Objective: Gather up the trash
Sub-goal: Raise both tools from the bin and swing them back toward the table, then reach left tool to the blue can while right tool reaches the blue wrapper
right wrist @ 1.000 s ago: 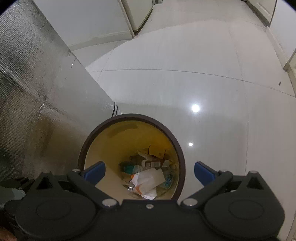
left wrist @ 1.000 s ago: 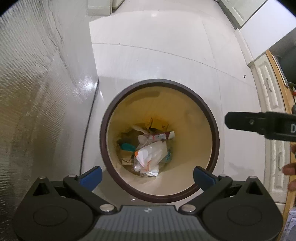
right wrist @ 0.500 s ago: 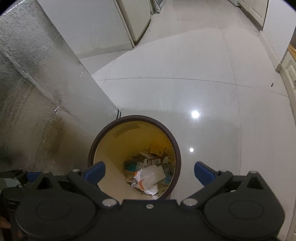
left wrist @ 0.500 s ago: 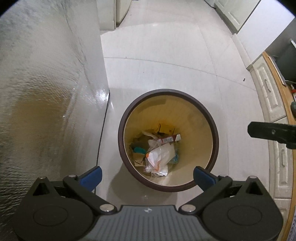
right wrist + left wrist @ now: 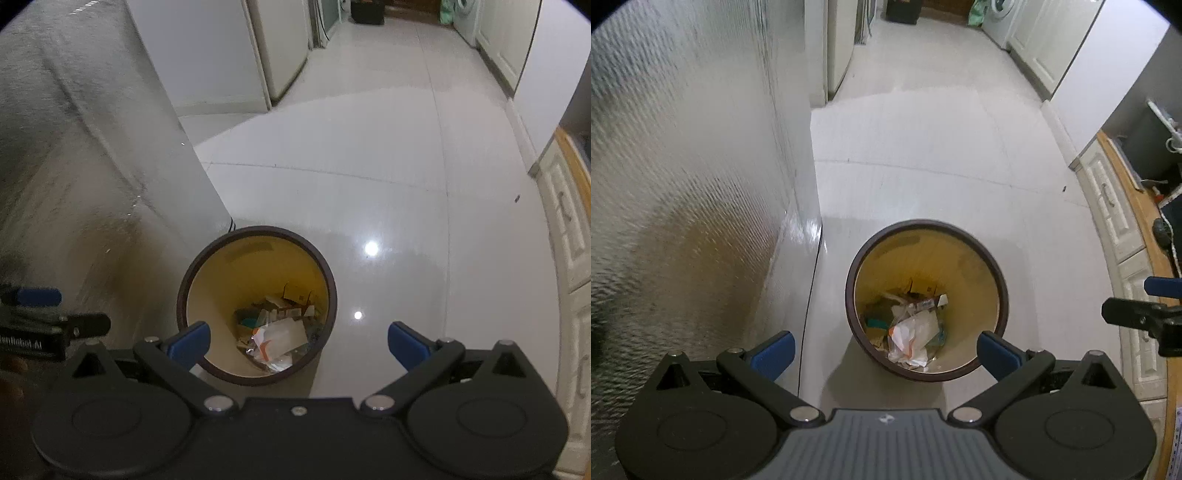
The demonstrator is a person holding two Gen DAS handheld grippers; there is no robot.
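At the bottom of each wrist view the gripper fills the frame edge: the left gripper [image 5: 884,349] and the right gripper [image 5: 299,341] both stand wide, with blue pads far apart and nothing between them. Just past the fingers, in the lower centre of both views, a round bin [image 5: 999,278] with a dark rim and yellow inside stands on the glossy floor [image 5: 369,177]. At its bottom lies the trash [image 5: 914,326]: a white wrapper with orange print, some paper and card, a teal piece. My judgement is that the drop is done and both grippers are free, so the step in hand is to go for the next piece. To do it well, lift clear of the rim, keep the jaws spread, and turn the cameras to search, since no loose trash shows on the floor. To the left of the frame a textured metal wall [image 5: 683,166] stands close to the bin; avoid brushing it. Farther up, white cabinets [image 5: 280,51] and a washing machine [image 5: 997,14] close the corridor.
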